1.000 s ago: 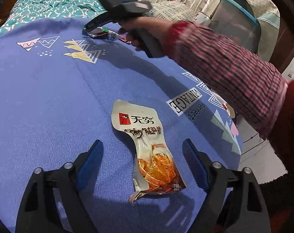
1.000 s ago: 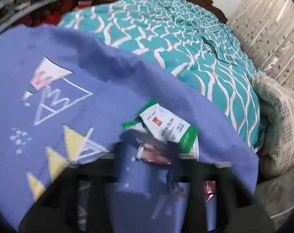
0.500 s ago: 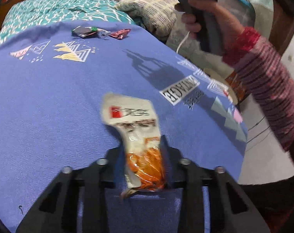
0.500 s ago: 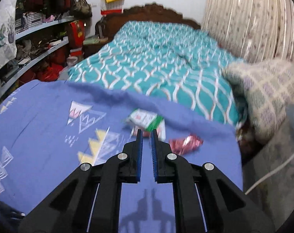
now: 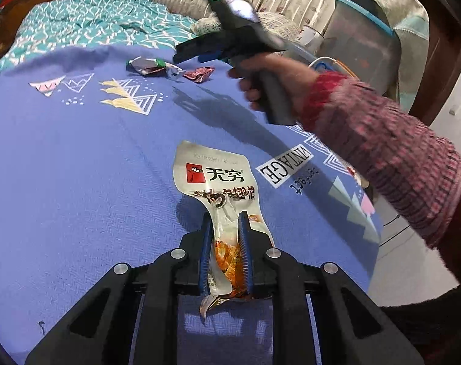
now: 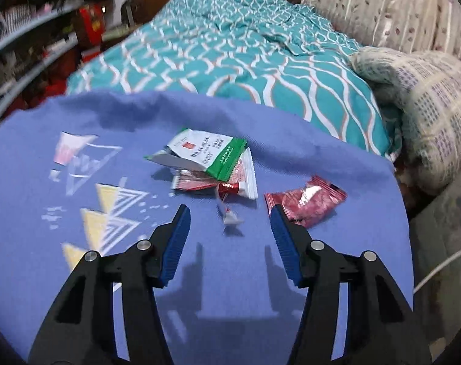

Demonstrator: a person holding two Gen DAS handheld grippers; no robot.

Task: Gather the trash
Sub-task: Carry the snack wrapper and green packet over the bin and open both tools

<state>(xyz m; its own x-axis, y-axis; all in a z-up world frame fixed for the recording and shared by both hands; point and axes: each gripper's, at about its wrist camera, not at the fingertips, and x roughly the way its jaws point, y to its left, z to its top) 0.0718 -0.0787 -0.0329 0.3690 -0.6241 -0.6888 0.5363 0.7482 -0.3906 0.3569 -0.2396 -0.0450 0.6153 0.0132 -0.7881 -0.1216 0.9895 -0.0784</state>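
Left gripper (image 5: 225,217) clamped on a snack packet; right gripper (image 6: 230,210) parted above the wrapper pile.

The glossy white-and-orange plastic snack packet (image 5: 218,179) lies on the blue printed tablecloth (image 5: 78,167), its lower half pinched between the left gripper's blue pads, its printed top sticking out ahead of the fingertips. Further ahead, the right gripper, held in a hand (image 5: 260,76) with a red knit sleeve (image 5: 382,140), has just been opening; nothing sits between its jaws. Just beyond its tips lie a white-and-green paper sachet (image 6: 206,155) atop red-white wrappers (image 6: 212,182), a small crumpled scrap (image 6: 230,216) and, beside its right finger, a crinkled red foil wrapper (image 6: 306,200). Behind stretches a teal patterned bedspread (image 6: 230,48).
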